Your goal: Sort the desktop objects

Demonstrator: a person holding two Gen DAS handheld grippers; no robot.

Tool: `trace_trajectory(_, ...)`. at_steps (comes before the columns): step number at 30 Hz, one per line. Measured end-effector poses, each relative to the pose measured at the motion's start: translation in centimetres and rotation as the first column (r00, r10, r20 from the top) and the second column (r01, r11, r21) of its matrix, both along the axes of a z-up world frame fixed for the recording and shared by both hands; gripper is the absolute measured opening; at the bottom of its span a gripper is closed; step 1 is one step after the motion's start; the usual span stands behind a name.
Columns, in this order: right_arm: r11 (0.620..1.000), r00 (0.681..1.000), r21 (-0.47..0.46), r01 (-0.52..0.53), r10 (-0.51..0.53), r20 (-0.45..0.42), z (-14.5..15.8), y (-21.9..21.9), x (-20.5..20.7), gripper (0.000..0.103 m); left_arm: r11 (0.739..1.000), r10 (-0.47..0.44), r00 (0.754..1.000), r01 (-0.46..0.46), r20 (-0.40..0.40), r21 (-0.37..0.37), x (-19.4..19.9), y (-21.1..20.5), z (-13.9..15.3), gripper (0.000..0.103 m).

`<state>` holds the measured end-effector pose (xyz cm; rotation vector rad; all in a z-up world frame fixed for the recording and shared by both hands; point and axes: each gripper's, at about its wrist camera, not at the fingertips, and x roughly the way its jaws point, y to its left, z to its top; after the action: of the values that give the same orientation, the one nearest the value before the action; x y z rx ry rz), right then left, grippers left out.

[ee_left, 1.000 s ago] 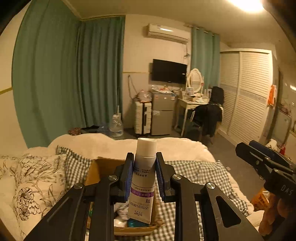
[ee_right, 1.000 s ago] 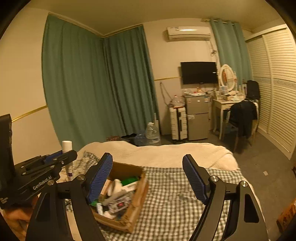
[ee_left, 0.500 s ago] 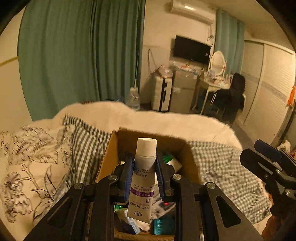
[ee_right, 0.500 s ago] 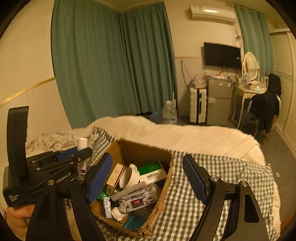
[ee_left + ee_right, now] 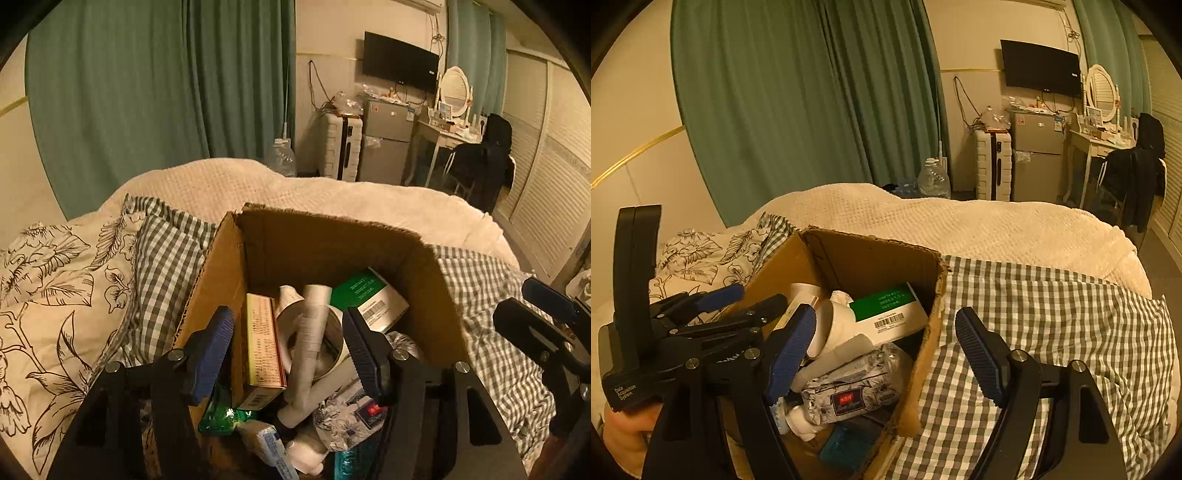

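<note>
Your left gripper hangs over the cardboard box on the bed, jaws opening around a white tube that seems to rest loose among the contents. Your right gripper straddles the box's right wall, jaws spread and empty.

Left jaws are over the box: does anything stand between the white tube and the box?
Nothing visible does. The white tube lies inside the cardboard box, across a white jar; the left gripper's jaws are opening, pads clear of it.

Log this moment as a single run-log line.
stage: tube drop | left gripper: jaws opening, white tube loose between them | right gripper: open, empty | tube: inside cardboard box | box: on bed
</note>
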<state>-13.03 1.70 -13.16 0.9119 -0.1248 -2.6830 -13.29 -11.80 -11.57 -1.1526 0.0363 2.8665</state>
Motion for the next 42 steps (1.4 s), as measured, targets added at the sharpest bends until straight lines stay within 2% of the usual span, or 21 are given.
trace_trajectory(1, 1.0, 1.0, -0.002, 0.006, -0.006, -0.006, 0.3, 0.2, 0.2, 0.078, 1.0, -0.001, 1.0, 0.001, -0.005, 0.002, 0.3, 0.1, 0.4, 0.067)
trace_trajectory(3, 1.0, 0.999, -0.009, 0.019, -0.019, -0.026, 1.5, 0.9, 1.1, 0.078, 1.0, 0.002, 1.0, -0.002, -0.027, -0.002, 0.9, 0.4, 1.7, 0.086)
trace_trajectory(5, 1.0, 0.998, -0.01, 0.029, -0.03, -0.049, 2.9, 1.6, 2.2, 0.078, 1.0, 0.02, 0.998, -0.021, -0.062, -0.015, 2.0, 0.5, 3.4, 0.094)
trace_trajectory(9, 0.998, 0.993, -0.011, 0.054, -0.055, -0.109, 6.4, 3.0, 5.4, 0.078, 1.0, 0.02, 0.991, -0.019, -0.132, 0.007, 4.9, 1.1, 7.2, 0.103)
trace_trajectory(17, 0.99, 0.97, 0.007, 0.143, -0.139, -0.199, 11.5, 6.8, 11.7, 0.09, 0.999, -0.036, 0.971, 0.039, -0.236, 0.005, 10.9, 4.7, 13.1, 0.103)
trace_trajectory(22, 0.975, 0.948, 0.024, 0.223, -0.211, -0.238, 13.5, 10.4, 15.3, 0.102, 0.996, -0.061, 0.959, 0.077, -0.275, 0.049, 13.8, 7.4, 15.6, 0.103)
trace_trajectory(24, 0.966, 0.937, 0.041, 0.255, -0.237, -0.256, 14.0, 11.7, 16.5, 0.103, 0.993, -0.072, 0.957, 0.094, -0.282, 0.066, 14.7, 8.8, 16.1, 0.103)
trace_trajectory(30, 0.945, 0.922, 0.071, 0.321, -0.294, -0.254, 13.3, 15.7, 18.6, 0.103, 0.99, -0.13, 0.95, 0.141, -0.285, 0.019, 16.2, 13.6, 15.3, 0.103)
trace_trajectory(36, 0.939, 0.926, 0.058, 0.339, -0.322, -0.199, 10.7, 19.1, 19.1, 0.103, 0.985, -0.171, 0.959, 0.163, -0.225, -0.056, 15.8, 17.5, 11.6, 0.103)
trace_trajectory(42, 0.934, 0.924, 0.034, 0.356, -0.346, -0.165, 9.5, 21.3, 19.0, 0.103, 0.985, -0.173, 0.97, 0.169, -0.173, -0.041, 15.2, 18.6, 9.4, 0.103)
